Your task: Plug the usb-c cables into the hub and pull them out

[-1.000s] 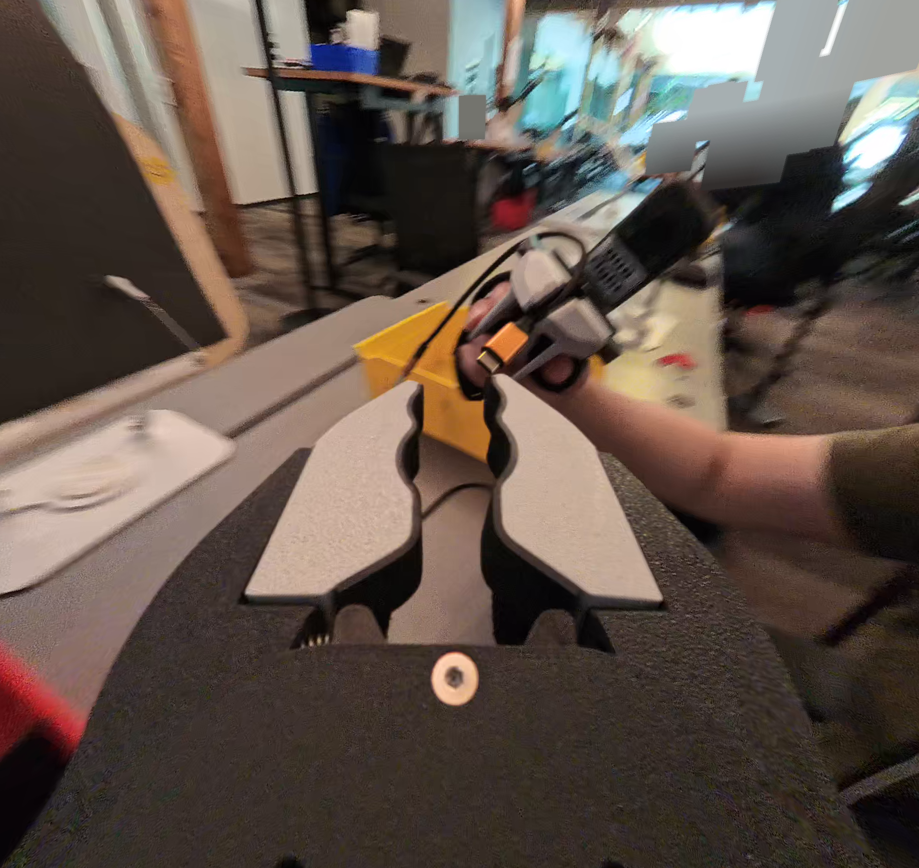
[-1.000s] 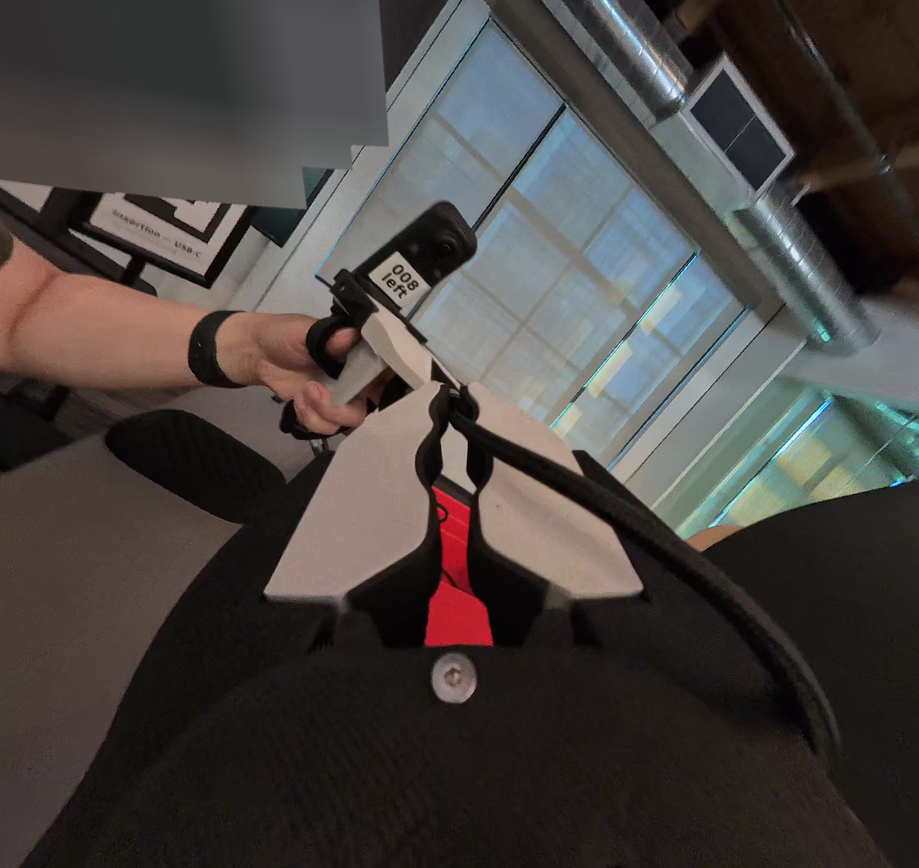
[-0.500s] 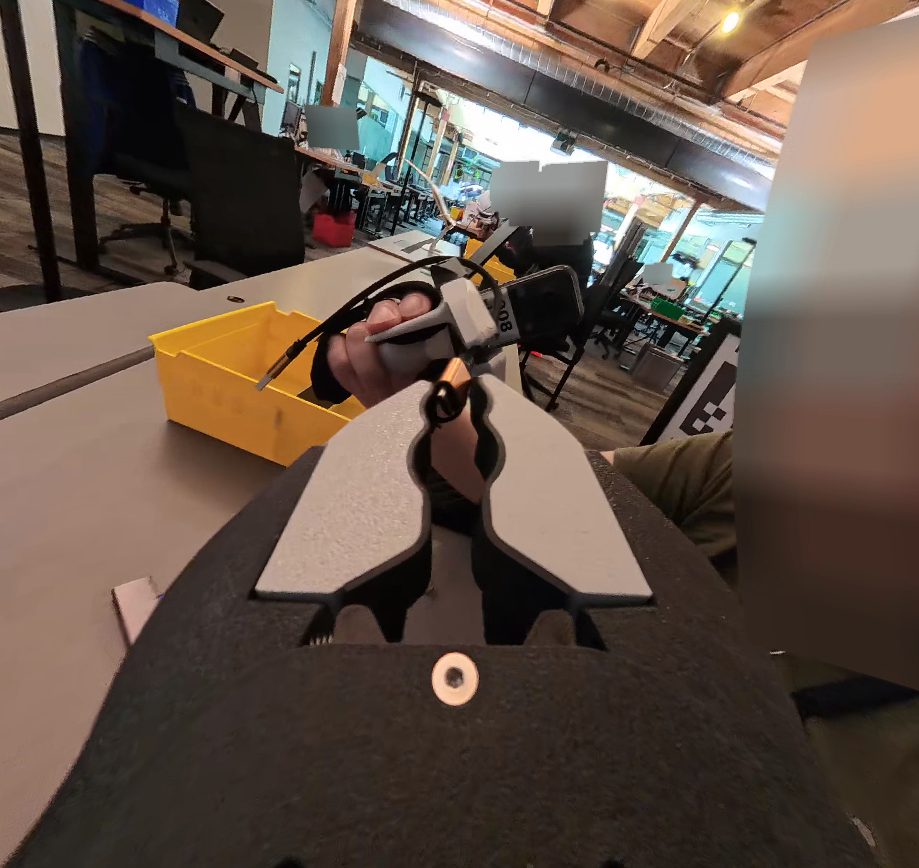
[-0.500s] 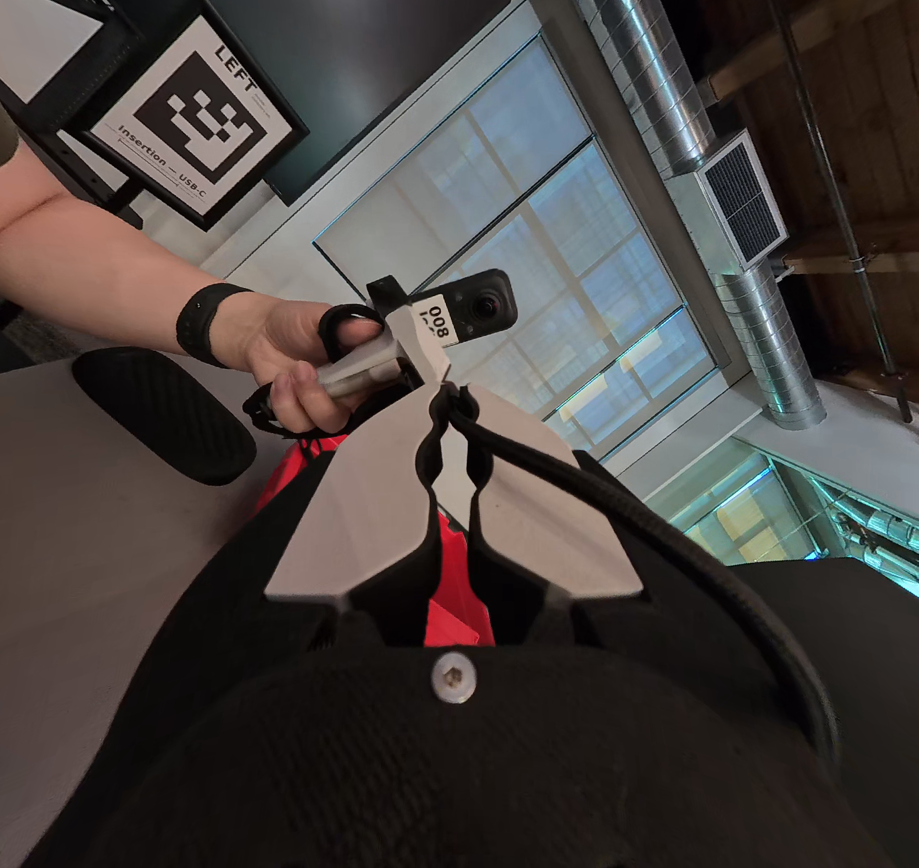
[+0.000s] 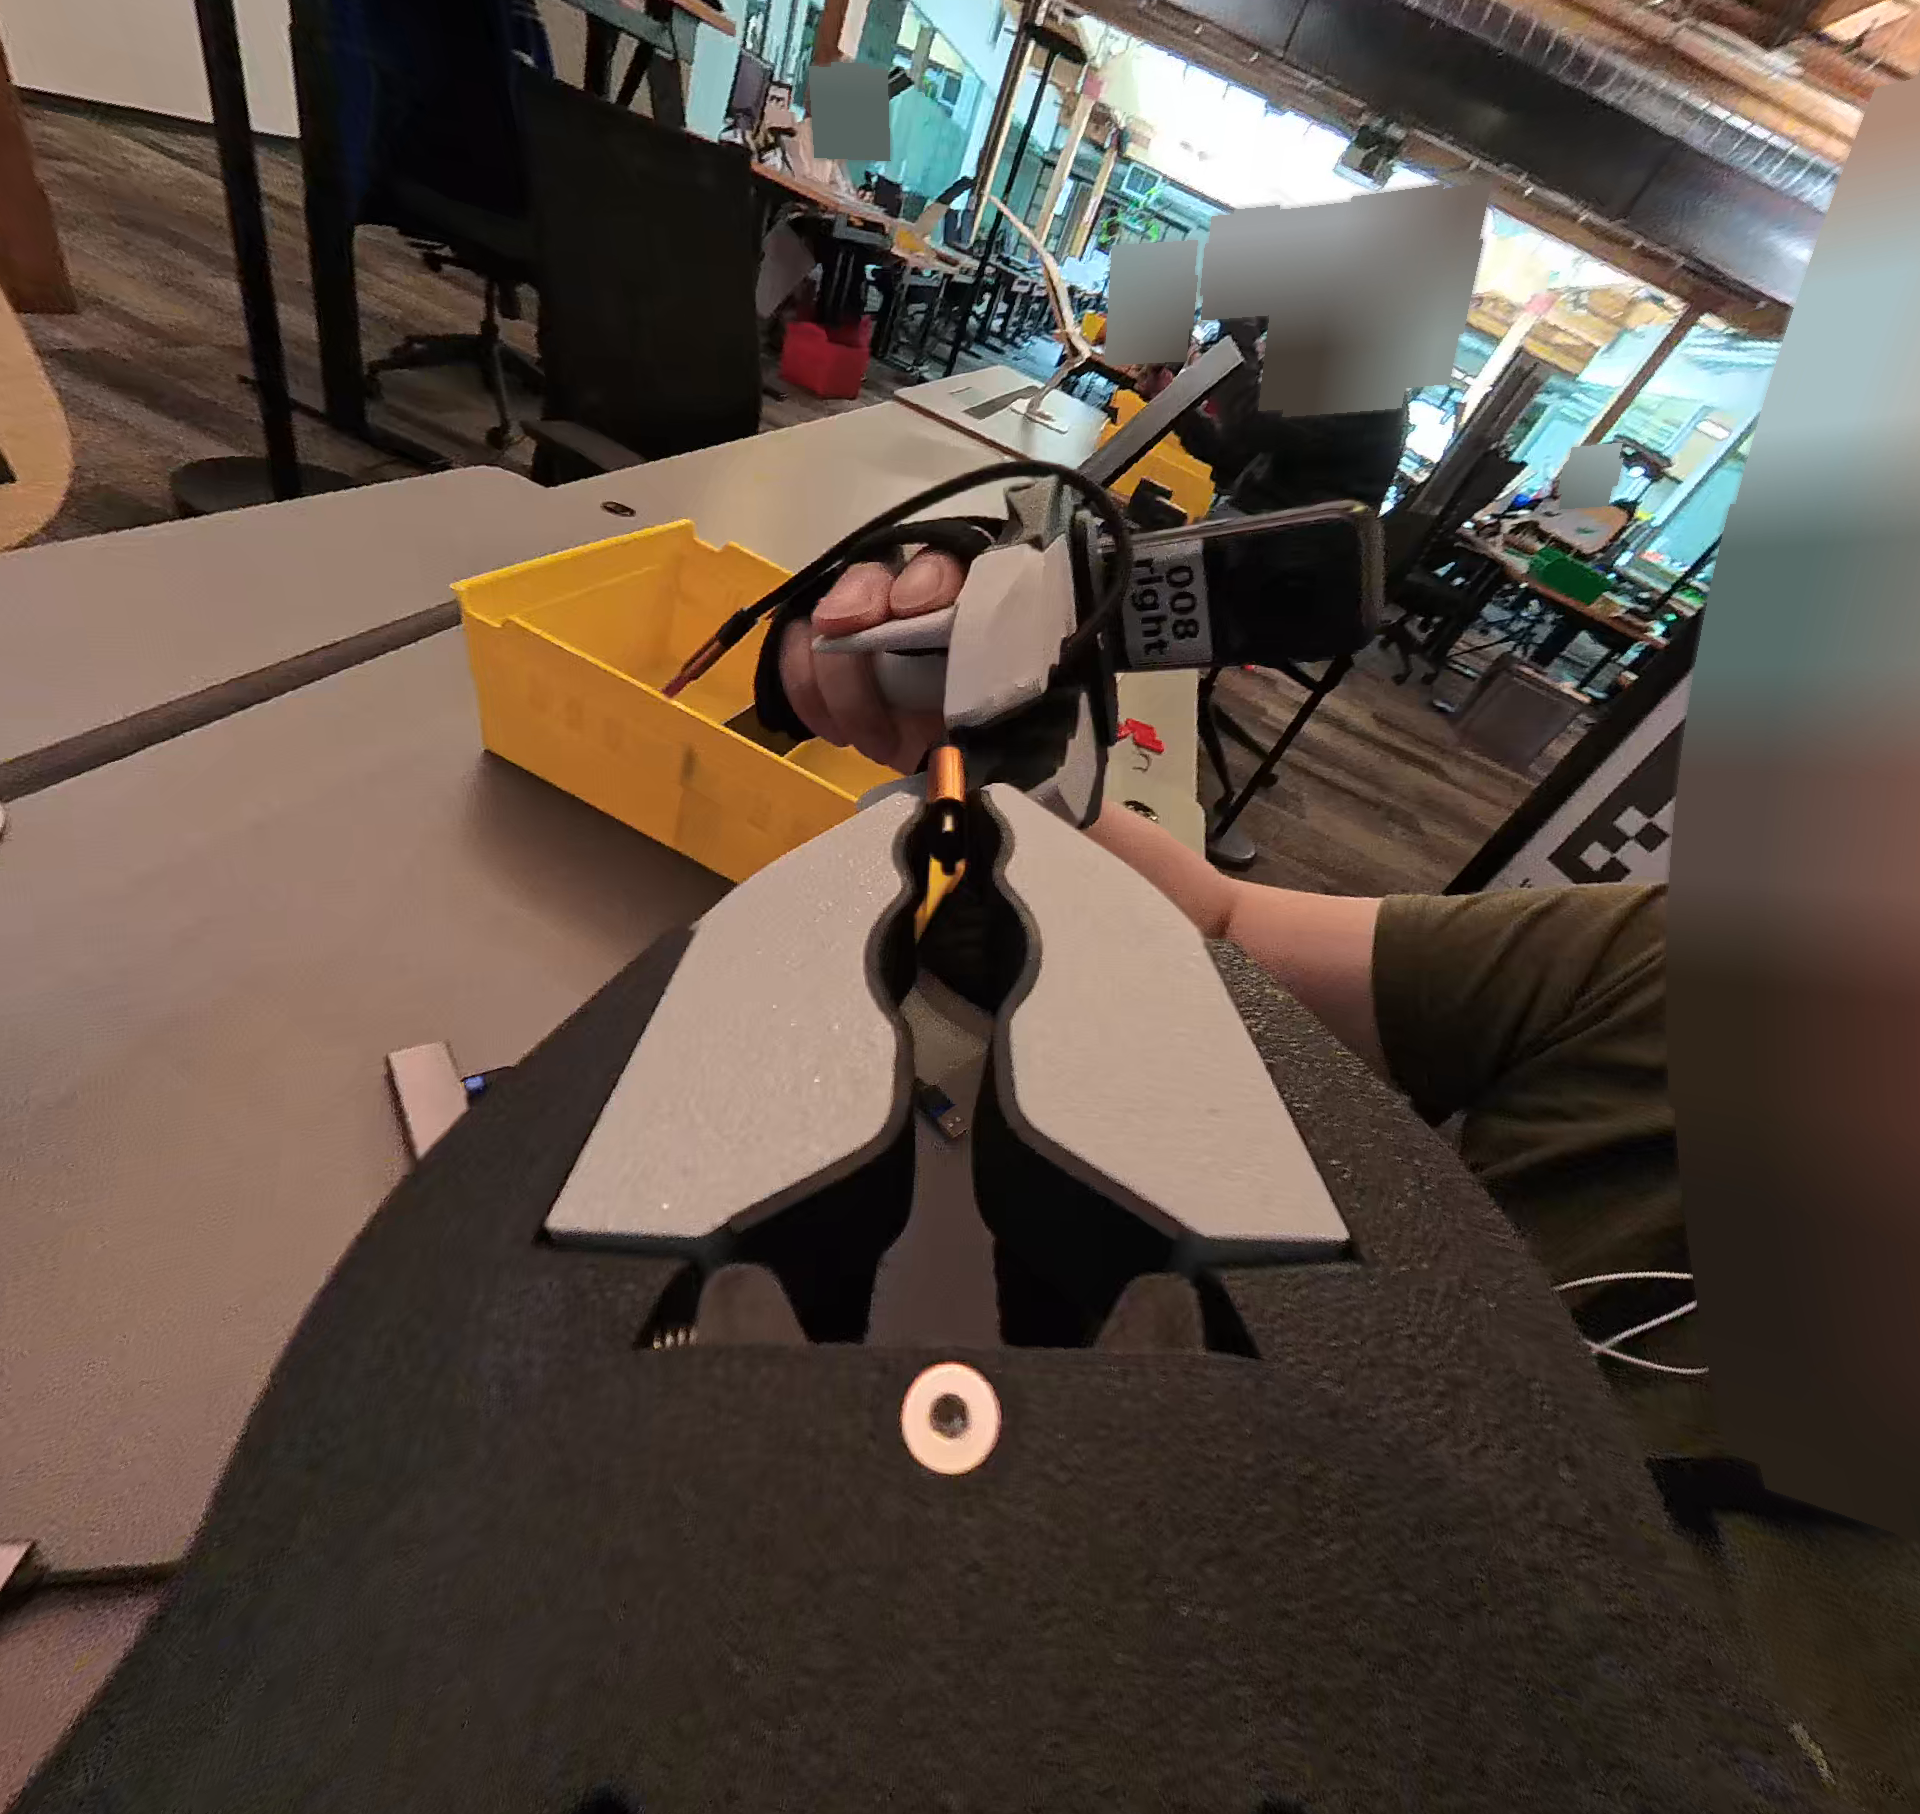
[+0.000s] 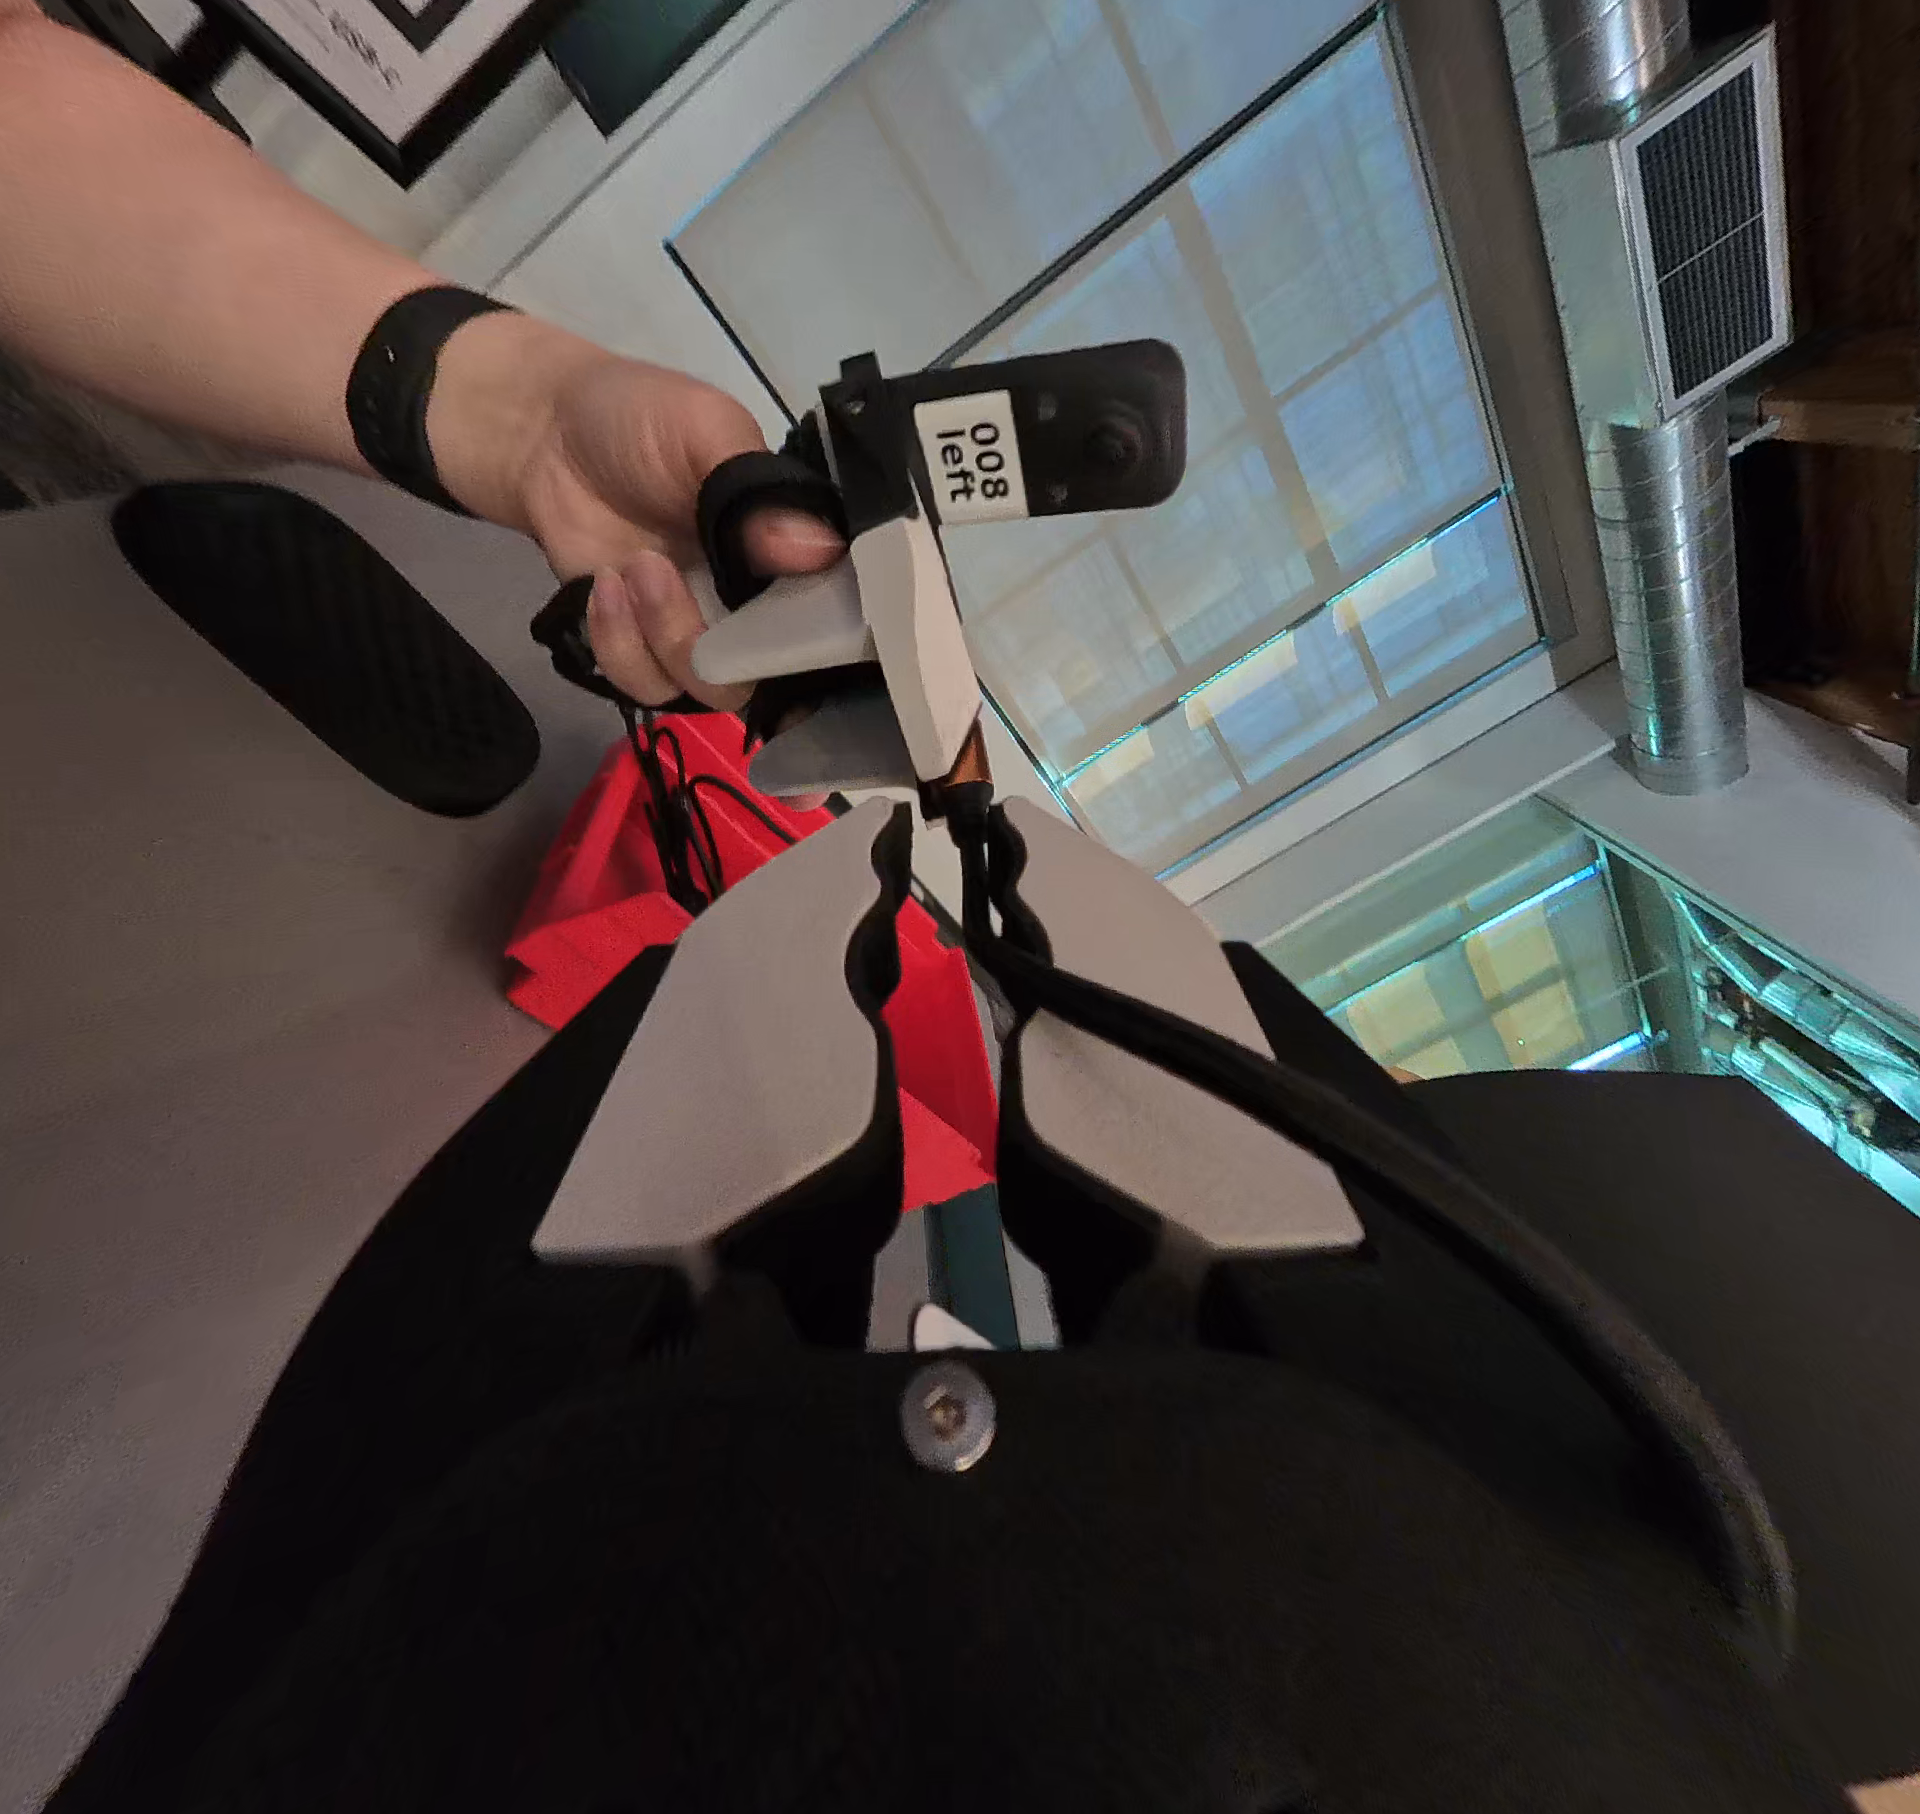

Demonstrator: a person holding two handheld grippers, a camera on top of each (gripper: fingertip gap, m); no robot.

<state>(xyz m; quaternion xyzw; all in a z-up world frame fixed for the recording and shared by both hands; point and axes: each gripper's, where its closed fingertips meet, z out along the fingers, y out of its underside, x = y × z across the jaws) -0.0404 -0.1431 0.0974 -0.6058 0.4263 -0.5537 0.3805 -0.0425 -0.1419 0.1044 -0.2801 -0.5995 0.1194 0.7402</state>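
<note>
Nearest, the left tongs (image 5: 948, 829) pinch narrow on the cable's (image 5: 904, 517) orange plug (image 5: 945, 777). Just beyond, the right tongs (image 6: 948, 824) stand a little apart, the black cable running along one finger (image 6: 1101, 943); a handover, I'd say. The hub (image 5: 428, 1091) lies low on the worktop (image 5: 260, 881), part hidden. Further out, the yellow bin (image 5: 582, 663). Risk: the plug twists in that fingertip pinch, or the looped cable snags the right tongs.
</note>
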